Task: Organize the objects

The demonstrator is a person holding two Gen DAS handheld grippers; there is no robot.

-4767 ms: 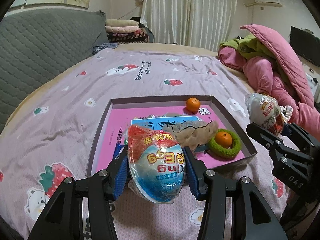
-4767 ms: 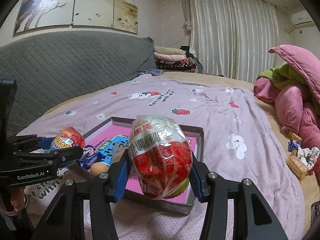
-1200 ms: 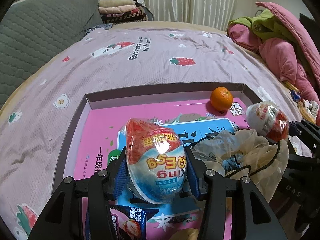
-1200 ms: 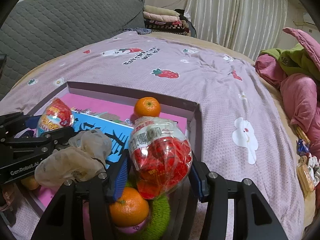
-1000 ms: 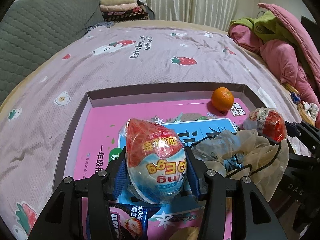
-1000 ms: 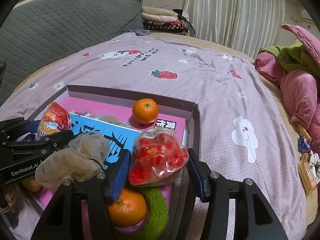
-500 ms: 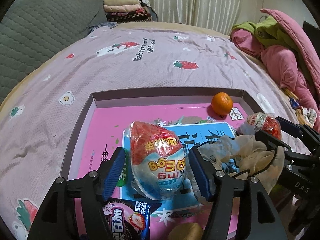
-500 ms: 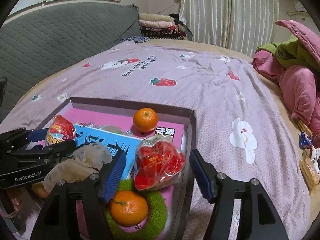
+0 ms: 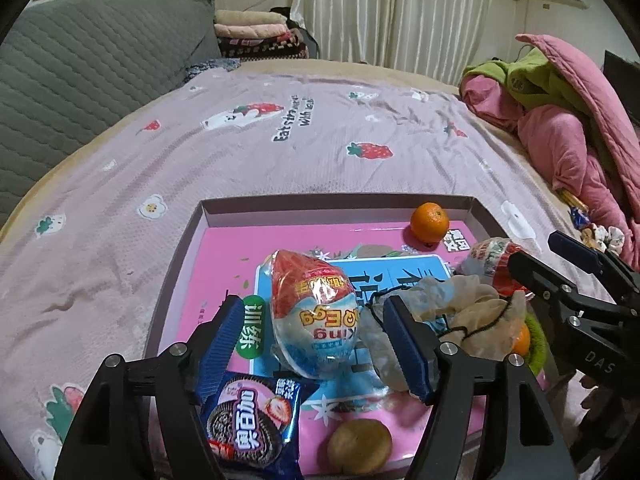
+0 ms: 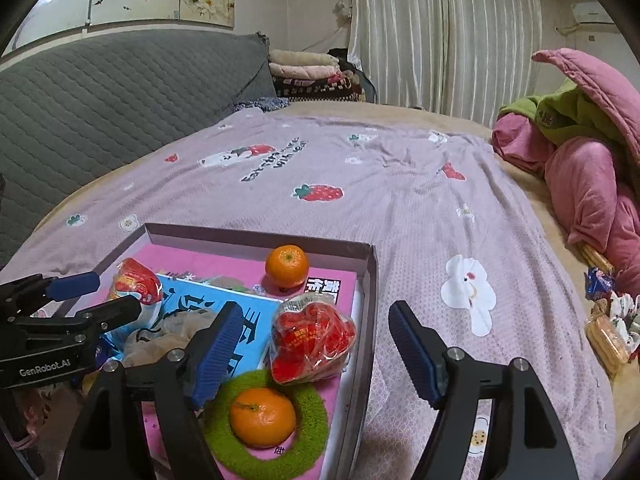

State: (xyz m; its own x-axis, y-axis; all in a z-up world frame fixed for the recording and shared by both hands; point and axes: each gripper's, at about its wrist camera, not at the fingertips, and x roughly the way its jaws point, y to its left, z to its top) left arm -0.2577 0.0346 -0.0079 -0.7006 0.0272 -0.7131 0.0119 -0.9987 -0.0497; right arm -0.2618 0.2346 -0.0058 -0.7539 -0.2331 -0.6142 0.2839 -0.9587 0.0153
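Egg packs (image 9: 314, 312) (image 10: 310, 340) rest in the tray (image 9: 176, 264) between each spread tool's (image 9: 320, 344) (image 10: 312, 348) blue pads, untouched.

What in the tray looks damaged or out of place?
The red wrapped egg near the tray's right wall looks crushed, its wrapper crumpled. The blue wrapped egg keeps its egg shape.

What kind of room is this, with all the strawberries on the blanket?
Most likely a bedroom. The tray of snacks sits on a bed with a strawberry-print sheet, backed by a grey quilted headboard, with a heaped pink quilt and long curtains behind.
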